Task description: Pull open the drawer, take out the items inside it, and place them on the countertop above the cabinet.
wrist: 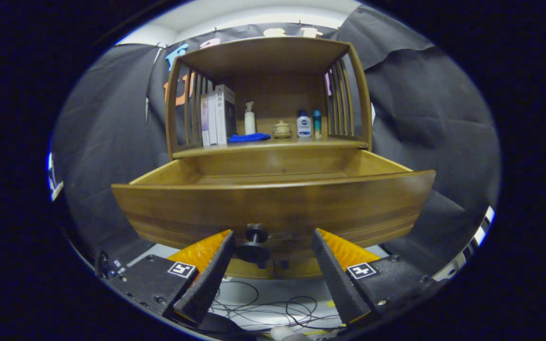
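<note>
Gripper [273, 258] is sitting low in front of the cabinet [268, 94], looking up along its two fingers at the drawer [273, 203]. Jaws are standing apart, holding nothing. The drawer knob [255, 242] is sitting in the gap between them, nearer the left finger [206, 279] than the right finger [337, 279]; whether the left finger is touching the knob cannot be told.

Drawer is standing pulled well out of the cabinet, its wooden front panel filling the space just ahead of the fingertips. From this low angle only the upper inner walls and a strip of the drawer floor are showing; the visible part is looking bare, and the rest of the inside is hidden behind the front panel.

Surface [273, 146] above the drawer is carrying a row of things. From left: a group of upright boxes [217, 116], a blue cloth [249, 138] lying flat just beside them, a white pump bottle [250, 119] standing behind the cloth, a small lidded jar [281, 129], a white bottle with a blue cap [304, 124], and a slim teal bottle [317, 123] close beside it. All bottles are standing upright.

Slatted wooden sides are enclosing the surface left and right, with a wooden top overhead.

Below the fingers, thin dark cables [273, 303] are lying looped on a pale floor.
</note>
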A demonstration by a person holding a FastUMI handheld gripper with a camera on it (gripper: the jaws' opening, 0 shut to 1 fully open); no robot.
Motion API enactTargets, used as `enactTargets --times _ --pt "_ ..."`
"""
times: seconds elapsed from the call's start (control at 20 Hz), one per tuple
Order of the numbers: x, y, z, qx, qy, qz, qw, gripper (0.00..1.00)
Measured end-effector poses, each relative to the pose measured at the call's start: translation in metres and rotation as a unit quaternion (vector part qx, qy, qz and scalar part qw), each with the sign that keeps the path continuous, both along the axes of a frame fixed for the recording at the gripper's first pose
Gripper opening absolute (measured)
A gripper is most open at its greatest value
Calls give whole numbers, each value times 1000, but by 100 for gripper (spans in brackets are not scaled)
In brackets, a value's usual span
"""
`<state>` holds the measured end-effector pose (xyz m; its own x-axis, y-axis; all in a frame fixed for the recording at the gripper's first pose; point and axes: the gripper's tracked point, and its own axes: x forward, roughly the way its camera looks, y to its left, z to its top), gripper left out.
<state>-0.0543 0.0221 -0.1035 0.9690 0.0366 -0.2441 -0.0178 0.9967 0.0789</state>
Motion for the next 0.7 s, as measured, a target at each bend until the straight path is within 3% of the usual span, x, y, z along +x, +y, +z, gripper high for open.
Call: enactTargets --times 0.3,0.7 --pt "9 -27 87 0 -53 -11 999 100" --pt "102 -12 156 -20 -20 1 1000 99"
